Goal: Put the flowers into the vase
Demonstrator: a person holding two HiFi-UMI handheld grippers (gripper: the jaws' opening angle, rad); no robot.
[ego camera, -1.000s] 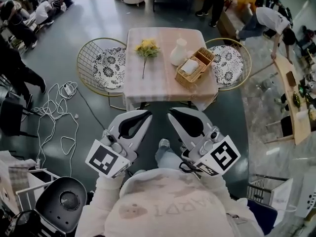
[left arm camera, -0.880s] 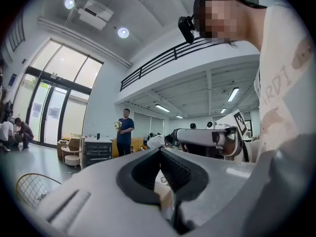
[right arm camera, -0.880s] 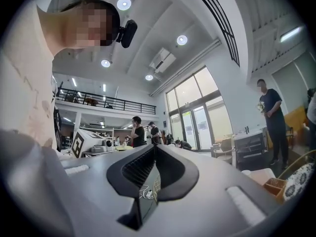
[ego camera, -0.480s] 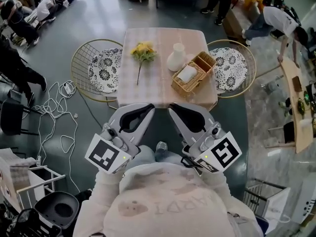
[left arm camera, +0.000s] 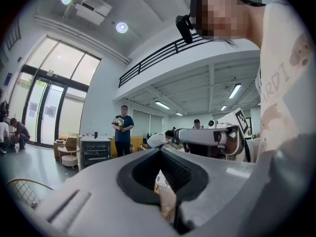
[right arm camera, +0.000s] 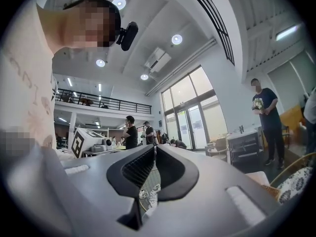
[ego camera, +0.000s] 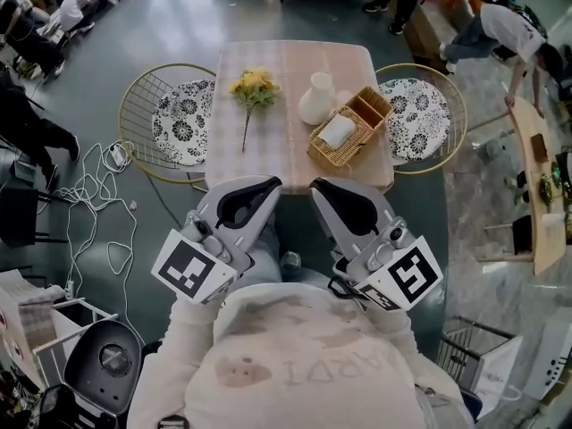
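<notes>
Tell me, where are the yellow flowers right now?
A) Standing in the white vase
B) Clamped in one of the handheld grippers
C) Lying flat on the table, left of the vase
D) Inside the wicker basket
C: the flowers lie on the table with the stem pointing toward the person, apart from the white vase, while the left gripper and the right gripper hold nothing.
</notes>
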